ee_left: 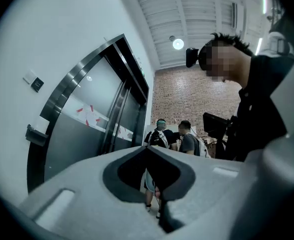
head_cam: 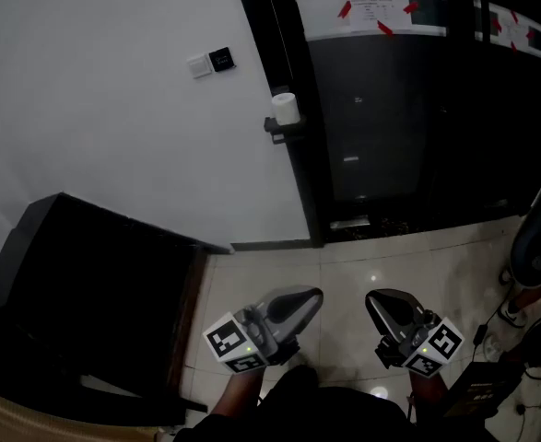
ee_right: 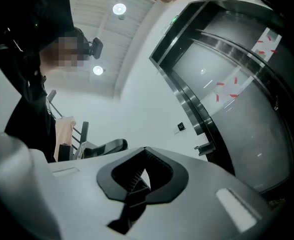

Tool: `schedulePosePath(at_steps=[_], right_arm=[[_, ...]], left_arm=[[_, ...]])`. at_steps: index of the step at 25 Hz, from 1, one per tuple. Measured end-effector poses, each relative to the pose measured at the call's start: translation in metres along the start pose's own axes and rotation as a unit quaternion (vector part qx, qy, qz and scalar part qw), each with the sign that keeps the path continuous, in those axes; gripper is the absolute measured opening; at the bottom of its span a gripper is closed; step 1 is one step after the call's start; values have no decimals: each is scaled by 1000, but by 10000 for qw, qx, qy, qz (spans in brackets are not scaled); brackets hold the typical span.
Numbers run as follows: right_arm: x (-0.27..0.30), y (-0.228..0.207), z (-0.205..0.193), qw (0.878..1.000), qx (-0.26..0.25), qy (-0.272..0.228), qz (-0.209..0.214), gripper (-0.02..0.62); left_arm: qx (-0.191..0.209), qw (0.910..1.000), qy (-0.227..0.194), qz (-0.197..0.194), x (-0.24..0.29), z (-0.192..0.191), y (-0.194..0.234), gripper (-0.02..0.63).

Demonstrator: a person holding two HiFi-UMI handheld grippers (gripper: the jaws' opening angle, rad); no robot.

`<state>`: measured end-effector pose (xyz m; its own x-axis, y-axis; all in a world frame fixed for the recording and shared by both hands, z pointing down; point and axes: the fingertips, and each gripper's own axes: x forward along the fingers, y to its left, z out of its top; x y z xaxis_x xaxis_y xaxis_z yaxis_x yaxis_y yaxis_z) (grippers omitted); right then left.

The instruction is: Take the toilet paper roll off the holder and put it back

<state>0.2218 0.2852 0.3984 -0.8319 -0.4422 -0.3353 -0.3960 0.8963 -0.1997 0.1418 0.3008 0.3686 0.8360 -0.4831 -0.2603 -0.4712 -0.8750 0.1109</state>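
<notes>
A white toilet paper roll (head_cam: 286, 107) sits on a small dark holder (head_cam: 277, 129) fixed to the white wall beside a black door frame. The holder (ee_left: 35, 134) also shows at the left of the left gripper view, and small (ee_right: 205, 148) in the right gripper view. Both grippers hang low over the tiled floor, well short of the roll and below it. My left gripper (head_cam: 311, 296) has its jaws together with nothing between them (ee_left: 148, 148). My right gripper (head_cam: 373, 299) is likewise shut and empty (ee_right: 145, 150).
A large black cabinet (head_cam: 95, 302) fills the lower left against the wall. A dark glass door (head_cam: 390, 109) with taped paper stands right of the holder. Wall switches (head_cam: 212, 61) sit above left of the roll. Cables and gear (head_cam: 533, 247) crowd the right edge. People (ee_left: 172, 139) stand far off.
</notes>
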Motion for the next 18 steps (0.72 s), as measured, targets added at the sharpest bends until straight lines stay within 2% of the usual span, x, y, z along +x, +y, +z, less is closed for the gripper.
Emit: schedulePosePath(at_steps=[4, 8, 13, 18], right_arm=[[13, -17, -4, 10000, 2, 69, -32, 0], [34, -44, -13, 9995, -62, 210, -222, 0], [82, -93, -30, 9986, -83, 317, -419, 0], [171, -163, -43, 9967, -96, 434, -674, 0]], left_arm=[[-7, 10000, -10, 18, 2, -3, 24, 1], [-31, 9999, -101, 44, 2, 3, 67, 0], [-115, 9997, -226, -57, 5, 1, 147, 0], [-211, 9991, -264, -262, 18, 17, 251, 0]])
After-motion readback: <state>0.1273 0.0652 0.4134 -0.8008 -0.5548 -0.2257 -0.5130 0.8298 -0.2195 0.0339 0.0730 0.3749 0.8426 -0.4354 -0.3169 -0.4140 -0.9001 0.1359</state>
